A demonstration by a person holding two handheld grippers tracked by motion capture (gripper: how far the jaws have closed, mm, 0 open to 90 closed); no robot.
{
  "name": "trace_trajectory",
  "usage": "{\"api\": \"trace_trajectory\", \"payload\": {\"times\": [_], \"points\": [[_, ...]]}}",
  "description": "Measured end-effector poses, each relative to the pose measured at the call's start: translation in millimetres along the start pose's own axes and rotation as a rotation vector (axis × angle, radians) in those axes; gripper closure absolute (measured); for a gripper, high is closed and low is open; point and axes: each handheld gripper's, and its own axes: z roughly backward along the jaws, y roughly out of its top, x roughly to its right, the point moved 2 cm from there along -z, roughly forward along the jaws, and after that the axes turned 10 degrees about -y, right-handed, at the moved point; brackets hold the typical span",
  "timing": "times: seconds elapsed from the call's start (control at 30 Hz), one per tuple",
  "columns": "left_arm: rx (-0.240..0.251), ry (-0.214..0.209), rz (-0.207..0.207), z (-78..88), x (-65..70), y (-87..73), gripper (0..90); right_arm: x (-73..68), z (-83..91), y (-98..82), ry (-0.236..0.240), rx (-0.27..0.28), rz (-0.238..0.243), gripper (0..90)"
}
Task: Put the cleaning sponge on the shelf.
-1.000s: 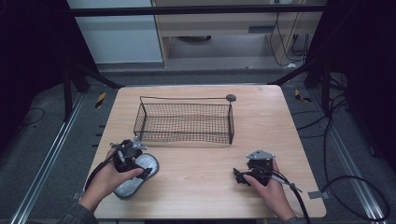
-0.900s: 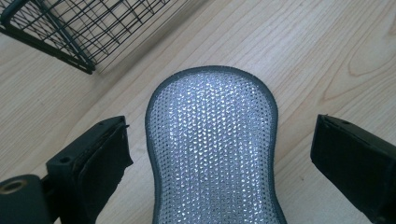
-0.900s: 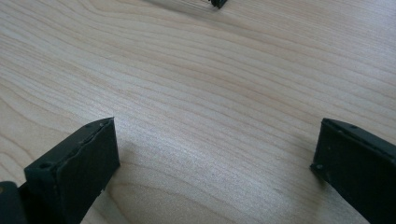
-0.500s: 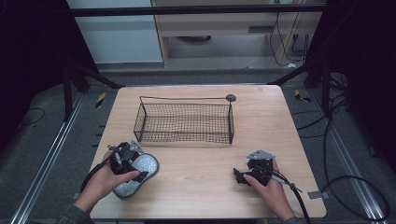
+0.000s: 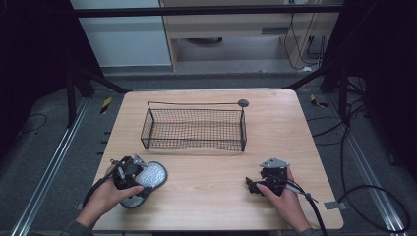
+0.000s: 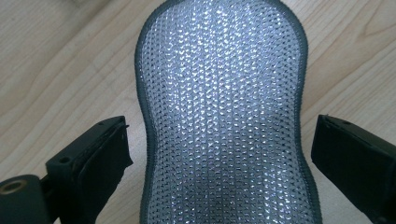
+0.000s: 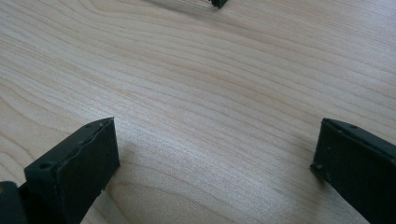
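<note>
Straddling the sponge [image 6: 223,116], the left gripper [image 6: 219,154] has its jaws spread to either side without touching it. The sponge lies flat on the table [image 5: 211,172] at seven o'clock from the basket [image 5: 194,129]. The right gripper [image 7: 215,163], at five o'clock, is spread over bare wood.

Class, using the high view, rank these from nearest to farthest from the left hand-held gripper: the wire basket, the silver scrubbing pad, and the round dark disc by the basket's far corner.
1. Silver scrubbing pad: right under the left hand-held gripper, front left of the table.
2. Wire basket: mid-table, beyond the pad.
3. Round dark disc: at the basket's far right corner.
</note>
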Motion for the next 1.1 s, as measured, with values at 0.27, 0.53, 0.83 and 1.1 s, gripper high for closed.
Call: {"api": "trace_trajectory", "payload": {"times": [0.27,0.53,0.83,1.1], "points": [[0.01,0.001,0.012,-6.3,0.3,-1.0,3.7,0.0,0.1,-0.1,0.0,0.0,0.001,0.4],[0.021,0.0,0.028,-9.0,-1.2,-2.3,3.9,0.0,0.1,0.2,0.004,-0.002,0.003,0.4],[0.004,-0.014,0.023,-15.4,-0.9,-2.6,3.2,-0.1,0.4,0.2,0.006,-0.005,0.005,0.4],[0.002,-0.032,0.047,-21.2,-6.8,-3.6,1.5,-0.2,0.6,0.1,0.008,-0.005,0.006,0.4]]}}
